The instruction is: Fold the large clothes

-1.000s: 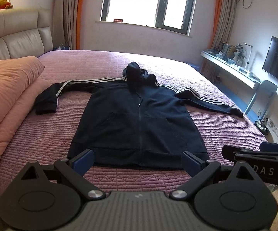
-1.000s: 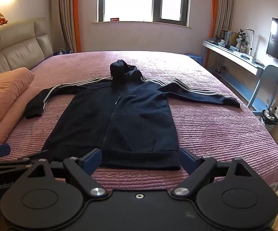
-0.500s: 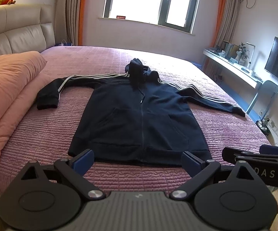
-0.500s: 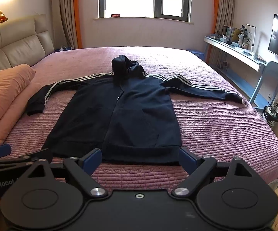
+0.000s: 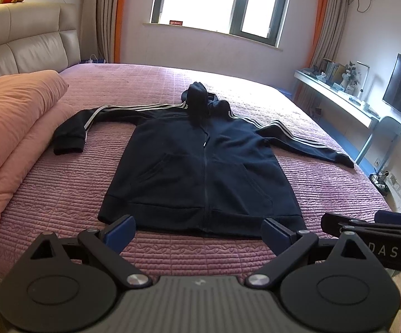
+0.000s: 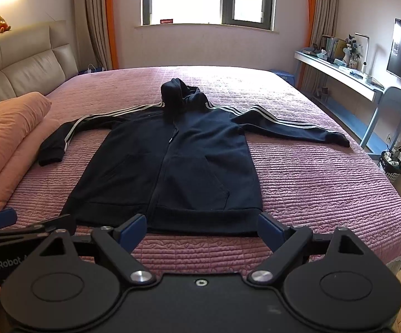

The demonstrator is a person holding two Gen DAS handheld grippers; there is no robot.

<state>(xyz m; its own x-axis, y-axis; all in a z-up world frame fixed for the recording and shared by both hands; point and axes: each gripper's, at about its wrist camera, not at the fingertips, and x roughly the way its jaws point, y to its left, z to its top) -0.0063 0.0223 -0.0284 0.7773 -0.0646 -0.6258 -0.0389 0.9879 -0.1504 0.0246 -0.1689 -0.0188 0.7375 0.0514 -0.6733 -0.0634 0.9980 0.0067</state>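
While held above the near edge of the bed (image 5: 47, 183), left gripper (image 5: 199, 234) and right gripper (image 6: 201, 229) both spread wide, gripping nothing. Just beyond the fingertips, dark hooded jacket (image 5: 203, 166) flat and face up on the pink quilt, zipped, hem nearest, sleeves stretched out to both sides. Further back, hood bunched, peach pillow (image 5: 9, 116) at left.

Cut off and hidden parts

Your right gripper (image 5: 372, 223) runs off the left wrist view's right edge, its lettering clipped to "DAS"; your left gripper (image 6: 20, 223) is clipped likewise in the right wrist view. The hoodie (image 5: 203, 166) hem's right corner hides behind a blue fingertip (image 5: 274, 234). Items on the desk (image 6: 339, 73) are too small to identify.
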